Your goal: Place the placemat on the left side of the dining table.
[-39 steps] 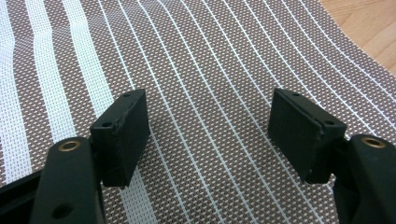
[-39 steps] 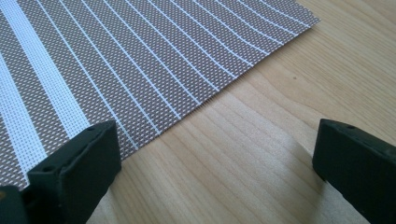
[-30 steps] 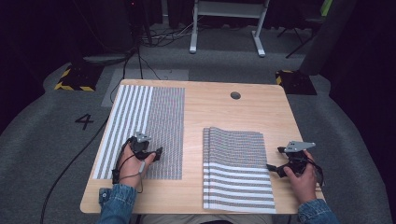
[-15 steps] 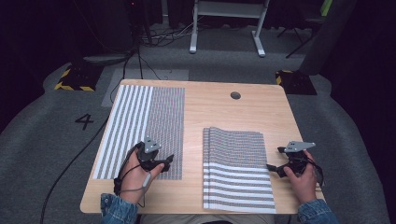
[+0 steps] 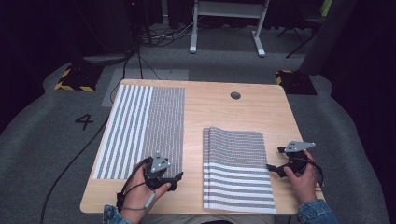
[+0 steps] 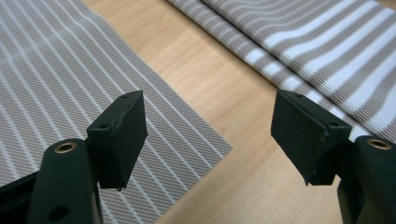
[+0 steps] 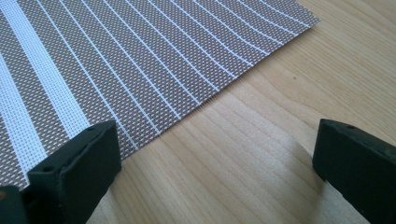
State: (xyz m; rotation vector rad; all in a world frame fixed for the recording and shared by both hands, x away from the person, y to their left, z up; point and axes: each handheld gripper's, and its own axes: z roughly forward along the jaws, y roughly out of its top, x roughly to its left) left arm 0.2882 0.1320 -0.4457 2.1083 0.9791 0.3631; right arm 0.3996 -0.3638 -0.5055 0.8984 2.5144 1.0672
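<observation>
A single striped placemat (image 5: 140, 128) lies flat on the left half of the wooden table (image 5: 219, 107). A stack of similar striped mats (image 5: 236, 170) sits at the near right. My left gripper (image 5: 175, 177) hovers open at the flat mat's near right corner, jaws pointing toward the stack. In the left gripper view that gripper (image 6: 210, 135) has the mat corner (image 6: 70, 70) under its left jaw and the stack's edge (image 6: 327, 46) beyond its right jaw. My right gripper (image 5: 274, 159) stands open at the stack's right edge. The right gripper view shows this gripper (image 7: 215, 154) over bare wood beside the top mat (image 7: 116, 60).
A round cable hole (image 5: 235, 95) sits in the table's far right area. A cable (image 5: 70, 163) trails across the grey floor left of the table, past a painted "4" (image 5: 84, 121). A white stand (image 5: 226, 28) is behind the table.
My left gripper has moved right and toward the near edge, from over the flat mat to its near right corner. The right gripper has stayed put.
</observation>
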